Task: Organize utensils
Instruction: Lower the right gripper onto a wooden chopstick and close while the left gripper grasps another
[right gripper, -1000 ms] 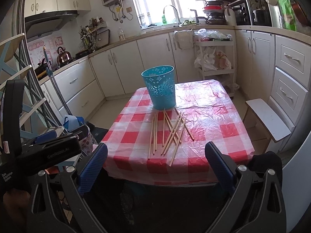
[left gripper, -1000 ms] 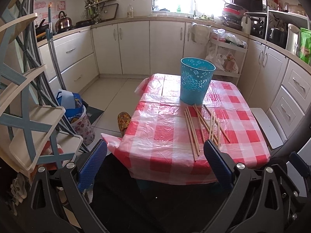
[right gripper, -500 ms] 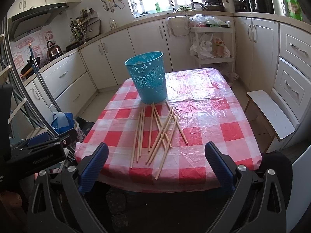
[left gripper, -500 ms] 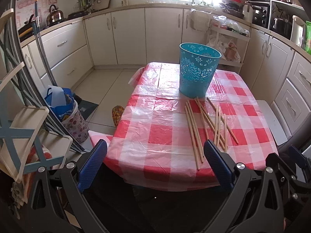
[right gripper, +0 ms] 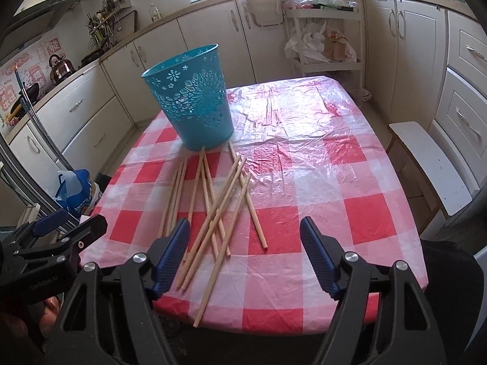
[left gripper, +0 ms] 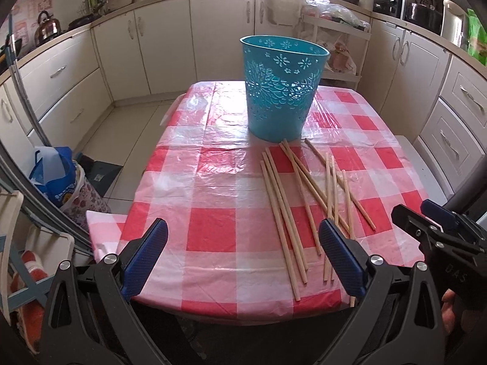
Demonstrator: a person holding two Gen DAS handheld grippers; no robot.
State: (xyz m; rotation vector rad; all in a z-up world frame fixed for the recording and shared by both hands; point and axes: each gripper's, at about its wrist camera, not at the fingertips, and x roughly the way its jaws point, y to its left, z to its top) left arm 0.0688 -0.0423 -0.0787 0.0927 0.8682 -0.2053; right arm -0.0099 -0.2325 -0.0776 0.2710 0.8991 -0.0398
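Note:
Several long wooden chopsticks (left gripper: 304, 194) lie scattered on a red-and-white checked tablecloth (left gripper: 213, 182), just in front of an upright teal perforated basket (left gripper: 281, 88). They also show in the right wrist view (right gripper: 213, 206), in front of the basket (right gripper: 194, 103). My left gripper (left gripper: 242, 252) is open and empty above the table's near edge, left of the chopsticks' near ends. My right gripper (right gripper: 245, 252) is open and empty over the near ends of the chopsticks. Each gripper shows at the edge of the other's view.
A white stool (right gripper: 432, 161) stands right of the table. A blue bag (left gripper: 54, 173) and a folding rack (left gripper: 18, 213) stand on the floor to the left. Kitchen cabinets (left gripper: 170, 45) line the back and right walls.
Both grippers have moved forward and down toward the table. The chopsticks and basket now look closer. Nothing on the table has moved.

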